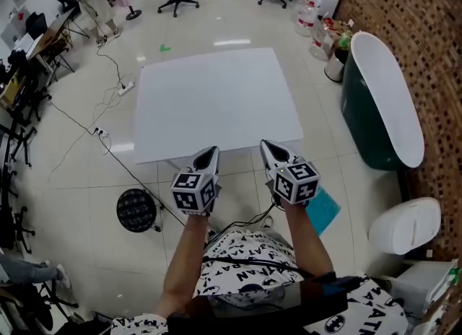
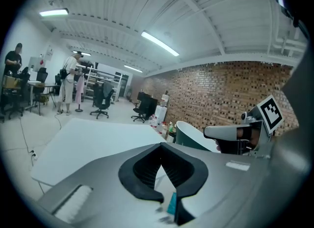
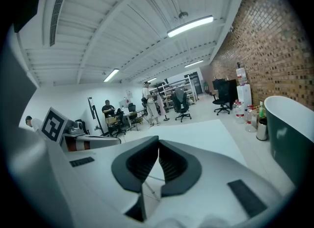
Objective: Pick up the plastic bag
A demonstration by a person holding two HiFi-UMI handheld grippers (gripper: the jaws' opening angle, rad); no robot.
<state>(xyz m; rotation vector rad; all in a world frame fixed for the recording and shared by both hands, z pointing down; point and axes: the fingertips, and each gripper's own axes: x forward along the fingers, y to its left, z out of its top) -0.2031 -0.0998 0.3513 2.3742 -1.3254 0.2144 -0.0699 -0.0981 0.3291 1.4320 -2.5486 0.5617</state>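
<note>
**Plainly, no bag visible**

Head view: your left gripper (image 1: 208,154) and right gripper (image 1: 268,147) hovered by the table (image 1: 216,102). Left gripper view: jaws were pressed together, empty. Right gripper view: likewise. Bag: probably light, limp, slippery; pinch a fold.

The worktop (image 1: 216,102) is plain white. The tub (image 1: 359,120) is dark green outside and white within. The wall (image 1: 426,30) is patterned red-brown brick. The left claw (image 1: 210,151) and right claw (image 1: 266,144) carry black-and-white square markers. The shirt (image 1: 245,272) is white with black bat logos.
</note>
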